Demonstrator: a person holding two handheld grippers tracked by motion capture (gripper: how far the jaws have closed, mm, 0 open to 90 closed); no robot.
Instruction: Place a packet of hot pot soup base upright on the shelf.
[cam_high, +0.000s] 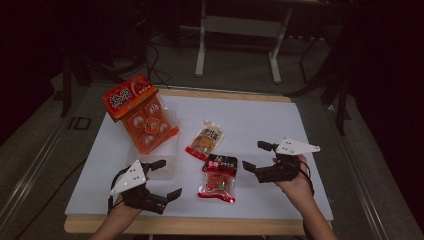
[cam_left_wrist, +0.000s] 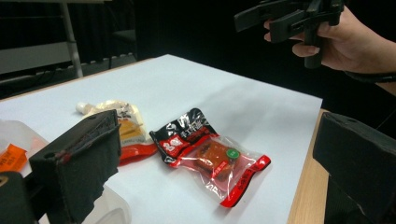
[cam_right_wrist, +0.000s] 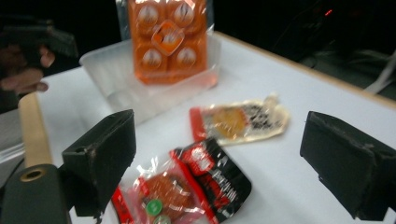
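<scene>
**A:** Where are my grippers right now?

**B:** I've got the right gripper (cam_high: 254, 156) on the right side of the table, jaws spread wide with nothing between them. No pad touches anything. The left gripper (cam_high: 168, 180) sits at the near left edge, jaws also spread and empty.

**A:** What lies nearest the right one?

**B:** Just ahead of its jaws and a little below, a red and black snack packet (cam_right_wrist: 187, 186) lies flat on the white sheet (cam_high: 260, 115). From the left gripper view the same packet (cam_left_wrist: 210, 156) is ahead and slightly right of my left jaws, clear of them. So it rests between the two grippers, touching neither.

**A:** And past that?

**B:** Beyond the red packet, farther from both grippers, lies a pale sauce pouch (cam_right_wrist: 243, 120) with a red end, near the packet but apart from it; I can't tell whether their corners meet. Farther again from the right gripper, across the table, stands a clear plastic tub (cam_right_wrist: 112, 81) with an orange blister pack (cam_right_wrist: 167, 39) leaning up out of it. That tub is just beside my left gripper, on its far side.

**A:** Anything else from the left gripper view?

**B:** My right hand (cam_left_wrist: 345, 39) shows high up, holding its gripper above the table's far edge.
</scene>
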